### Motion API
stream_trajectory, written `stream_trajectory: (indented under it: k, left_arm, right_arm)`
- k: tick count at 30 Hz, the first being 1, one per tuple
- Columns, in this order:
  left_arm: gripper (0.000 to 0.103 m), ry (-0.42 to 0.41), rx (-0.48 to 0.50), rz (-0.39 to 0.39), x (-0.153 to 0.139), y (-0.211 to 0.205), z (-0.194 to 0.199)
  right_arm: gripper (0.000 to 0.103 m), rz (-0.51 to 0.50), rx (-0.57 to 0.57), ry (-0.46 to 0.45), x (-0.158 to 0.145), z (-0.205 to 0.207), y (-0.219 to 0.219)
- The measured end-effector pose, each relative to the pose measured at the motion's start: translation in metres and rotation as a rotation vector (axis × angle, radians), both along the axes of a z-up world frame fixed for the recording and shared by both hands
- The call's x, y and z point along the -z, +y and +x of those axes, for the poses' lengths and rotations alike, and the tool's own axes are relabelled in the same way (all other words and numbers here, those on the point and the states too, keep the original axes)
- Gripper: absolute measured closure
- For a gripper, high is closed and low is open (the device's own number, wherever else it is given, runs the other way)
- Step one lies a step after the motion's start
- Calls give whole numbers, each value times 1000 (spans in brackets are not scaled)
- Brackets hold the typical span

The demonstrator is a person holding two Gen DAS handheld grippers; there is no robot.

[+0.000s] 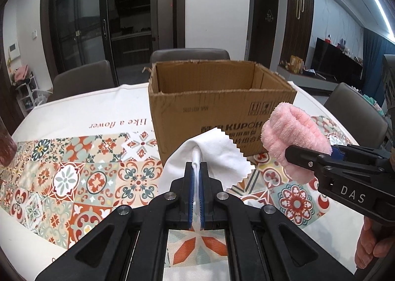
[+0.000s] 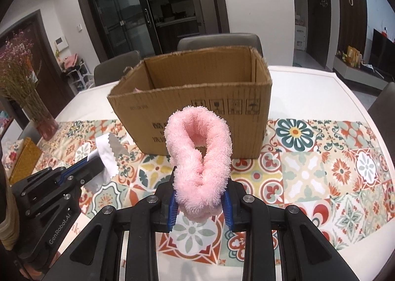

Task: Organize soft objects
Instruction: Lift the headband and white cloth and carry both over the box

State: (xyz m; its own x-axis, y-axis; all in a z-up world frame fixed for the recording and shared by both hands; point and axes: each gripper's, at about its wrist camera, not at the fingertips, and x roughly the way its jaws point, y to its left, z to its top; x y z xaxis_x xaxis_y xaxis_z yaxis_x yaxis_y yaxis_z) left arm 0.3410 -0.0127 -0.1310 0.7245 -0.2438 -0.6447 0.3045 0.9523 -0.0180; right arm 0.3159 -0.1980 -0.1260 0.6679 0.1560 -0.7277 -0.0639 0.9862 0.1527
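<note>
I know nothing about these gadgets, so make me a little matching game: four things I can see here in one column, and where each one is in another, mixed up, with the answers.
Things
1. white cloth
2. pink band
3. box
4. vase

Places or states
A. stands open on the table, behind both grippers
B. pinched in the left gripper
C. at the table's left edge, holding dried flowers
D. clamped in the right gripper

Pairs: 1-B, 2-D, 3-A, 4-C
</note>
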Motion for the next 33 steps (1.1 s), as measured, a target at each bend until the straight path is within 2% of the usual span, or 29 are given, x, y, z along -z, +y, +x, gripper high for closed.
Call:
stream_trajectory:
  k: [18,33]
  left_arm:
    - [97,-120,-19,-31,-54,-3,-26]
    - [97,-236,-14,-41,-93,-7,-28]
  right_arm:
    - [73,11,4,-123,-52,-24,-5]
    - [73,16,4,-227,-88,-25,-11]
